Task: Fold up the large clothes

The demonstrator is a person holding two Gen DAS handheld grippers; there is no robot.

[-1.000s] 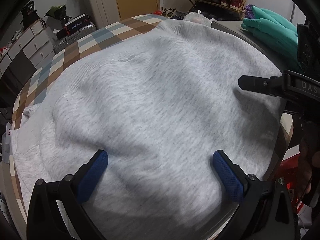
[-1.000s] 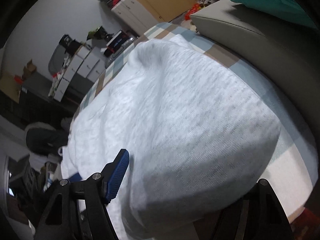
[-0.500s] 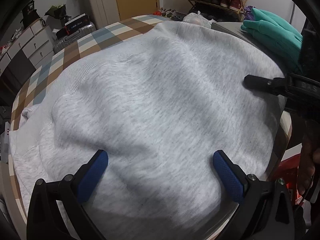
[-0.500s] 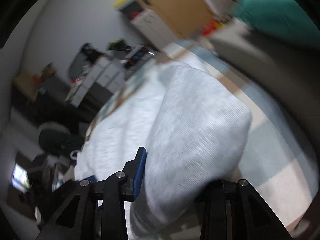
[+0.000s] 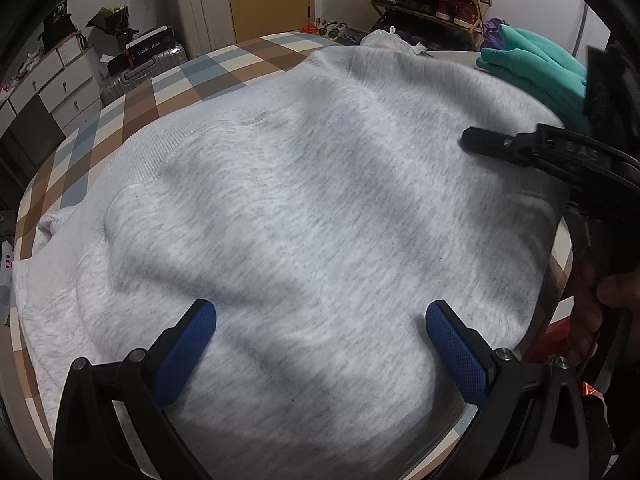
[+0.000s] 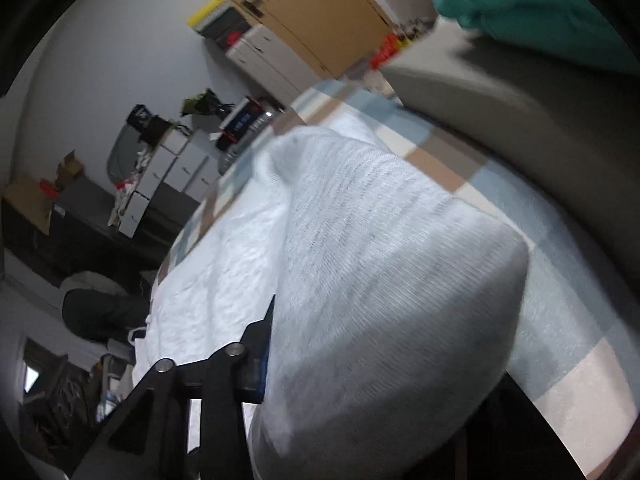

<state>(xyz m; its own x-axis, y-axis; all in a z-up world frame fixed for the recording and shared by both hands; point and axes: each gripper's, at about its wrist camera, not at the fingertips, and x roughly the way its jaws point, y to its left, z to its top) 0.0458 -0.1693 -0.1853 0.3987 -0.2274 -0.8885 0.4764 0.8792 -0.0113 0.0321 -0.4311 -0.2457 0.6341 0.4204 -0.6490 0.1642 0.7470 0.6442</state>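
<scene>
Light grey heathered knit sweatshirt (image 5: pixel 320 208) lies spread over the brown, blue and cream checked bed cover (image 5: pixel 168 80). Left claw (image 5: pixel 320 344) hovers over the near hem, blue pads apart, nothing between them. Right claw (image 6: pixel 360 360) is clamped on a raised fold of the sweatshirt's right edge; folded teal garment (image 5: pixel 536 68) sits beyond.

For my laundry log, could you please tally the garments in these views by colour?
Grey: 1, the sweatshirt spread over the checked cover, its edge pinched in the right tongs.
Teal: 1, the folded garment at the far right.
Total: 2 garments.
</scene>
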